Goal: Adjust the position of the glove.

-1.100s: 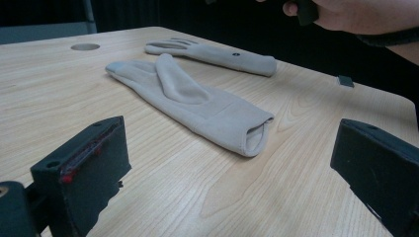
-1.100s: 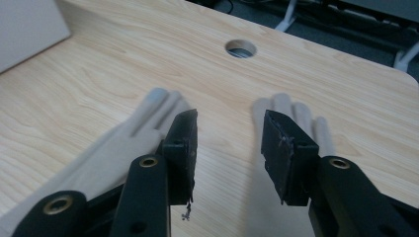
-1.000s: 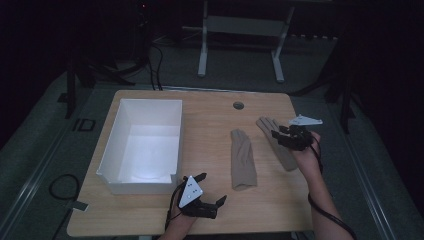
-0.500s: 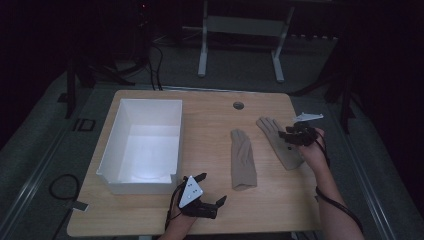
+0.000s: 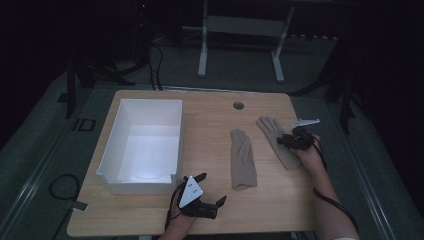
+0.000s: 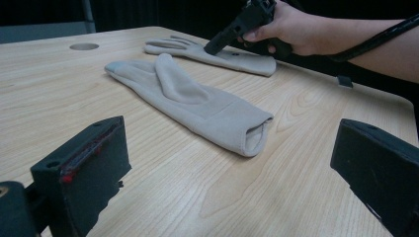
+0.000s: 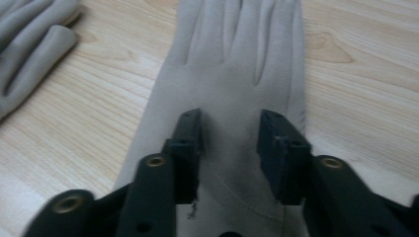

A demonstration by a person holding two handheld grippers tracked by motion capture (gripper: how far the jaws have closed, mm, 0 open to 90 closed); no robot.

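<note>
In the high view, both gloves lie flat on the table [image 5: 150, 220] and the white box [image 5: 145, 145] at the left of the frame stands empty, so I'd judge you are at the very start: nothing is packed yet. The nearer glove [image 5: 242, 160] lies at the centre of the frame, the farther glove [image 5: 277, 140] right of centre, and your right gripper [image 5: 286, 142] is down on that one, while your left gripper [image 5: 212, 192] waits at the lower middle, near the box's corner. In the left gripper view, its jaws stand wide apart at the bottom corners with nothing between them; the nearer glove [image 6: 197, 106] lies just ahead of them, cuff toward you, and the right gripper [image 6: 212, 47] touches the farther glove [image 6: 217, 54] at the upper middle. In the right gripper view, the jaws have just been closing and sit partly apart over the palm of the farther glove [image 7: 237, 59], cloth between them, not yet pinched. Left to do, as I read it: grip, lift, and carry each glove to the box.
</note>
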